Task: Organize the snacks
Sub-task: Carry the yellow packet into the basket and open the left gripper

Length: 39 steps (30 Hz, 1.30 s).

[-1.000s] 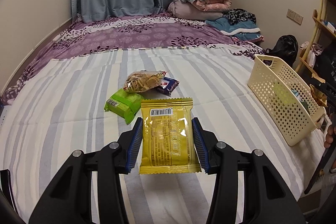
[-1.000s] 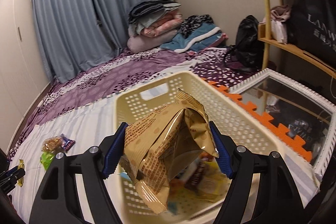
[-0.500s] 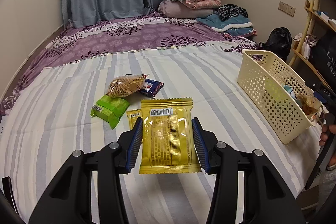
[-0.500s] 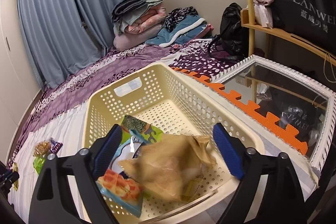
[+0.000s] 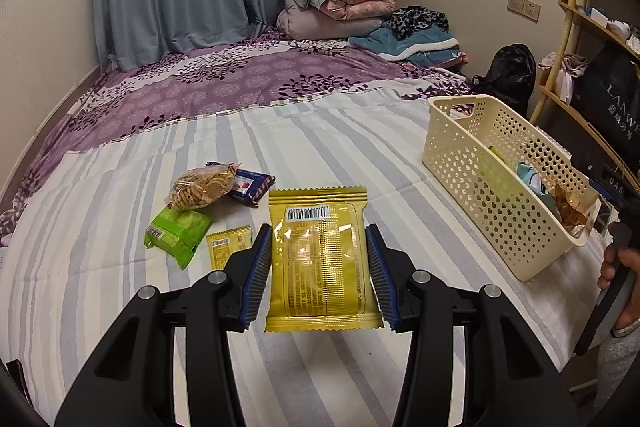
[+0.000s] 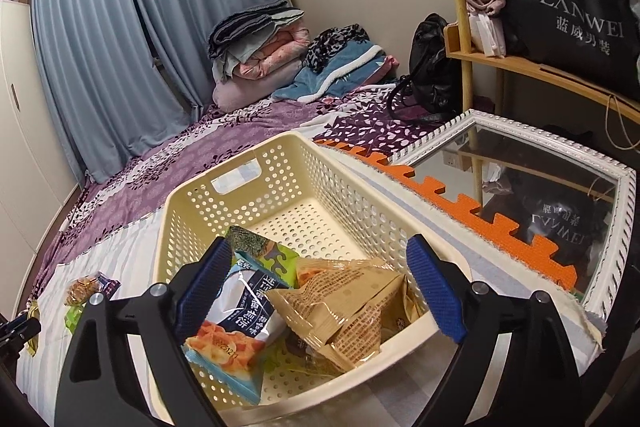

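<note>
Since the earlier frame, the right gripper [image 6: 318, 289] has let its jaws spread; the tan crinkled packet [image 6: 352, 311] now lies loose in the perforated cream basket [image 6: 320, 163], nothing pinched. Left gripper [image 5: 319, 269] pinches a flat, glossy yellow packet [image 5: 320, 259] above the striped bedsheet [image 5: 360, 155], basket at its two o'clock. Judged step: carrying yellow packet to basket; next calls for clearing the rim. Four soft wrappers [image 5: 200, 187] remain at eleven o'clock.

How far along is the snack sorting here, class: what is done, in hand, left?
Done: several packets, including the tan bag, lie in the basket; the right gripper is open above them. In hand: the left gripper holds a yellow packet. Left: four snacks on the bed, such as the green packet.
</note>
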{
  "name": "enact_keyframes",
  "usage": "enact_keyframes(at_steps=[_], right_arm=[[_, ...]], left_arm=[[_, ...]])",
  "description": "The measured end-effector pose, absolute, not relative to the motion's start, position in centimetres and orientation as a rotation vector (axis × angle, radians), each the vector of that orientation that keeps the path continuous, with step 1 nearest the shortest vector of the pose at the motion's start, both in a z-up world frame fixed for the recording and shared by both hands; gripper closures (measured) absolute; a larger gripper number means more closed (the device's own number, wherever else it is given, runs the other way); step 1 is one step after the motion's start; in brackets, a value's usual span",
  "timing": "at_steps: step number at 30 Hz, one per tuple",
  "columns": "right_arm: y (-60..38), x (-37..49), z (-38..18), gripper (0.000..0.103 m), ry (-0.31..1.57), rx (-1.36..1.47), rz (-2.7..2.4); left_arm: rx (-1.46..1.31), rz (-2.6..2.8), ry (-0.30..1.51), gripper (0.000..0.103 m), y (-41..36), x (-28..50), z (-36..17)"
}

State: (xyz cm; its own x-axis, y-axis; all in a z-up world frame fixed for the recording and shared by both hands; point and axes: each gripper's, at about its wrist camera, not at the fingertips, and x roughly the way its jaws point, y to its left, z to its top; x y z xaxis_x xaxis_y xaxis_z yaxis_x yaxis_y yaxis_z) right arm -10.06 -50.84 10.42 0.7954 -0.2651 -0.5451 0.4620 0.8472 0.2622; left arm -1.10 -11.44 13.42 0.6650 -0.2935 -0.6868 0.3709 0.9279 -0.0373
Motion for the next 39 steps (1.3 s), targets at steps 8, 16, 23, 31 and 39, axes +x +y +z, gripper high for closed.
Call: enact_keyframes(at_steps=[8,16,23,31,39], right_arm=[[-51.2,-10.6,10.5,0.015,0.501,0.417,-0.392],[-51.8,-11.1,10.3,0.015,0.497,0.42,-0.402],[-52.3,-11.6,10.3,0.015,0.485,0.425,-0.41],[-52.8,-11.9,10.4,0.015,0.469,0.443,-0.412],[-53.6,-12.3,10.8,0.015,0.444,0.459,-0.437]], left_arm=[[0.154,-0.481,0.73,0.055,-16.3,-1.3,14.5],[0.176,-0.633,0.713,0.055,-22.3,-2.1,15.6],[0.159,-0.725,0.732,0.055,-26.4,-2.4,15.7],[0.18,-0.806,0.7,0.055,-30.6,-3.1,16.2],[0.094,-0.934,0.685,0.008,-32.8,-3.6,16.2]])
